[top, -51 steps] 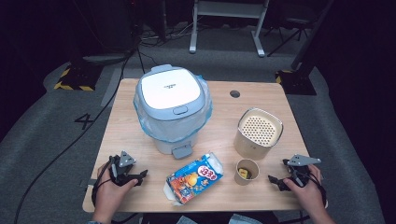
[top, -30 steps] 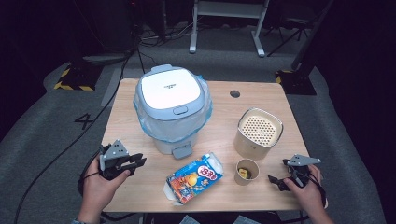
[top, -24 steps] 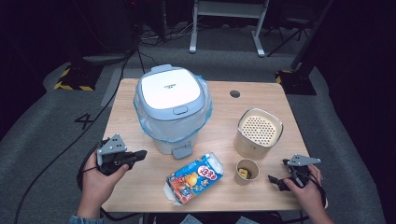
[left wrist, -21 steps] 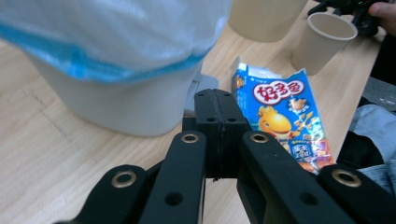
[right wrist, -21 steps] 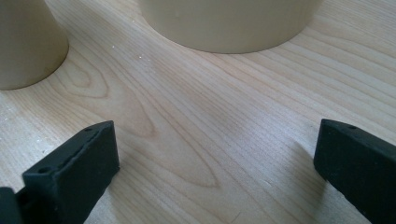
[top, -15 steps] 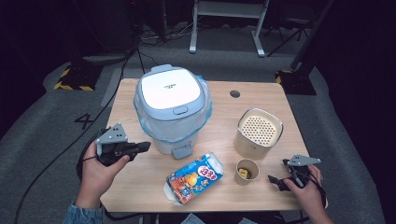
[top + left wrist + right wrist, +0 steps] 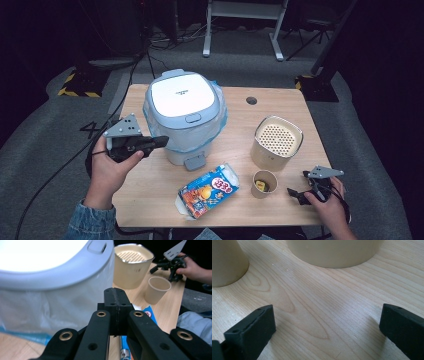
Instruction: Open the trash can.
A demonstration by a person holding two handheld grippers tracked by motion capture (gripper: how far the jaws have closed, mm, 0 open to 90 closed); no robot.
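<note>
Jaws on my left gripper (image 7: 159, 142) are pressed together, nothing between them, and they point at the side of the white bin (image 7: 183, 116) from just beside its bag-covered wall. I hold it raised off the table, tips level with the clear liner (image 7: 47, 307) that wraps the bin below the lid (image 7: 180, 96). I judge this the approach step: I am closing in on the bin, which stands at the table's rear left, and have not touched it. Next I need to part the jaws before they can take the liner's edge or the lid's rim; the latch button (image 7: 193, 119) on the front is the other likely target, and for that the pressed-together tips would serve as they are.

My right gripper (image 7: 300, 192) rests spread wide on the wood at the near right corner, gripping nothing, close to the paper cup (image 7: 263, 183) and the beige perforated canister (image 7: 277, 142).

Room is good on the left: bare table (image 7: 132, 195) below my hand. The snack packet (image 7: 207, 190) lies well in front of the bin.
</note>
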